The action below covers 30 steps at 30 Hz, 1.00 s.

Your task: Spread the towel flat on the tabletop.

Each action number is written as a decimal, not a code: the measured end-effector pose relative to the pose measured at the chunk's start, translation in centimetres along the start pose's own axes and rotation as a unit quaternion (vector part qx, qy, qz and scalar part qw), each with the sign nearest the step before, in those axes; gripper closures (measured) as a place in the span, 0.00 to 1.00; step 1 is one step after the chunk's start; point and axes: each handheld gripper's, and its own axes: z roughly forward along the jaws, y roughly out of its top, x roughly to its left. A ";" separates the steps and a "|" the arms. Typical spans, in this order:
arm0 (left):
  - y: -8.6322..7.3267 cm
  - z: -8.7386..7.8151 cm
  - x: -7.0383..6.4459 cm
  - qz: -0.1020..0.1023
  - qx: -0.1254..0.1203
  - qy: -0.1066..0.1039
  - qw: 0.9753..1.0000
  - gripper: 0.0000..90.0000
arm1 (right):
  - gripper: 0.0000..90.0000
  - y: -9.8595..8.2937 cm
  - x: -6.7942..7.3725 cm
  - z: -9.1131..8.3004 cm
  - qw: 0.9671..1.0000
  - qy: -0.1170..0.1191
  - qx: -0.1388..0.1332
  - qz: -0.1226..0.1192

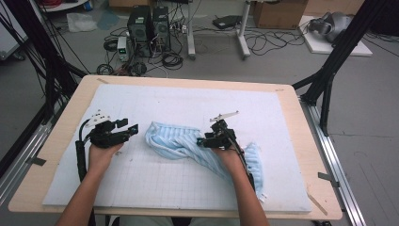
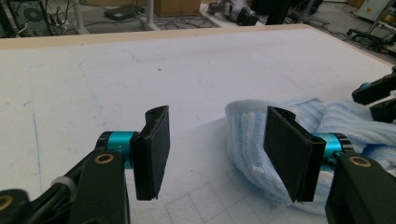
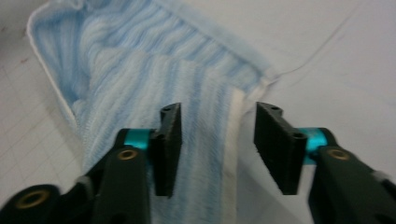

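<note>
Light-blue striped towel lies crumpled on the white foam mat, roughly mid-table, a bit right of centre. Long axis runs diagonally: bunched, rounded end at far left, the rest trailing toward near right, where the fringed edge sits by the person's right forearm. Stripes run along that same length in the right gripper view.

Left gripper is just left of the towel's bunched end, apart from it, jaws spread wide w/ nothing between them. In the left gripper view the folded end of the towel sits just past the right jaw, bare mat in the gap.

Right gripper is over the middle of the towel, jaws also spread; right gripper view shows them straddling the towel's white hem, w/ cloth under the left jaw and mat under the right one. Can't tell if the tips touch the fabric yet.

Handling, my read: terry cloth, so soft, light, floppy, no stiffness at all. It'll sag and drag when lifted, and layers can slip apart, so a pinch may grab only one ply. Not fragile, not slippery; the pile should grip well on the black pads. Best holds prob. the hemmed edge or a corner, where the cloth is thicker and flat, one gripper at each end of the long axis so it can be pulled out straight. Grabbing the middle of the bunch would likely just lift a lump.
</note>
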 end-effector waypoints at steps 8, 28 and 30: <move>0.1 -0.2 0.2 0.001 0.000 0.003 1.000 0.46 | 0.95 0.6 3.3 -0.6 0.993 0.054 -0.048 -0.095; 1.2 1.1 -2.3 0.029 0.007 -0.025 0.999 0.46 | 0.56 -2.7 4.3 -2.4 0.982 0.125 -0.038 -0.138; 1.4 1.4 -2.9 0.034 0.009 -0.031 0.999 0.46 | 0.54 -3.2 3.2 -3.7 0.985 0.101 -0.047 -0.130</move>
